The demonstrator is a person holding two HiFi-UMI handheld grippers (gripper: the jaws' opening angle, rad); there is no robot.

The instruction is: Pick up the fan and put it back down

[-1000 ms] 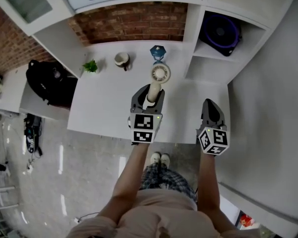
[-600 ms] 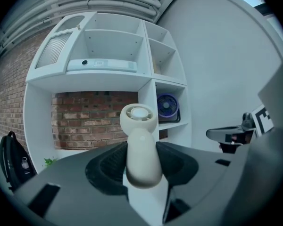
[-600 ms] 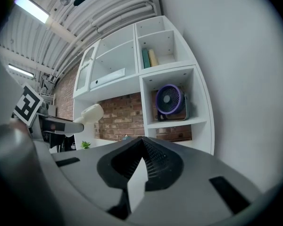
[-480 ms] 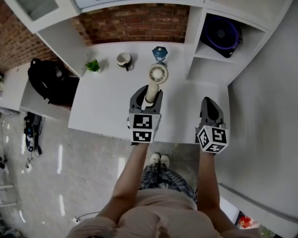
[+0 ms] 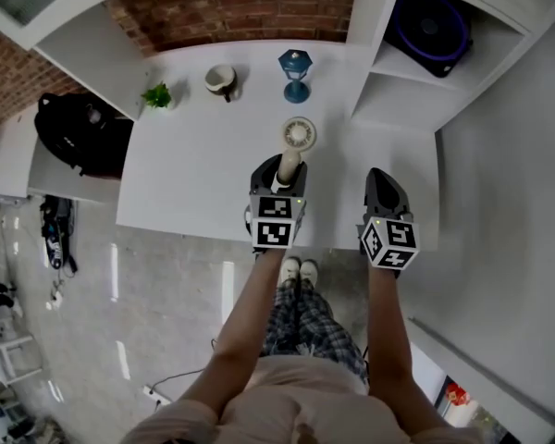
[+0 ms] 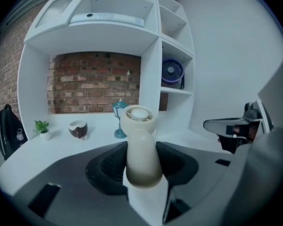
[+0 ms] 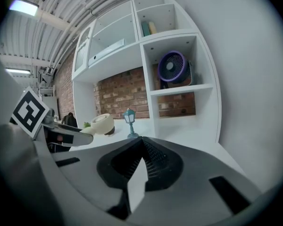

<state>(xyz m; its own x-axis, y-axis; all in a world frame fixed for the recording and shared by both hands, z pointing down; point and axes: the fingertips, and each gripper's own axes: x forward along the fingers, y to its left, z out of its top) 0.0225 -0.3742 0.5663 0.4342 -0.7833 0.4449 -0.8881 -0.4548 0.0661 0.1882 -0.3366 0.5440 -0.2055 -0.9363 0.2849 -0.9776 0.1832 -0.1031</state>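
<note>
A cream hand-held fan is gripped by its handle in my left gripper, which is shut on it. The fan's round head points away from me, over the white table. I cannot tell whether the handle's base touches the table. My right gripper hovers to the right of the fan, over the table's right end. It holds nothing, and in the right gripper view its jaws meet at the tips.
At the back of the table stand a blue lantern, a cup and a small potted plant. A purple fan sits in the shelf cubby at right. A black bag lies left of the table.
Both grippers have sunk toward the table, and the fan has come down with the left one. The left grip on the handle is unchanged.
</note>
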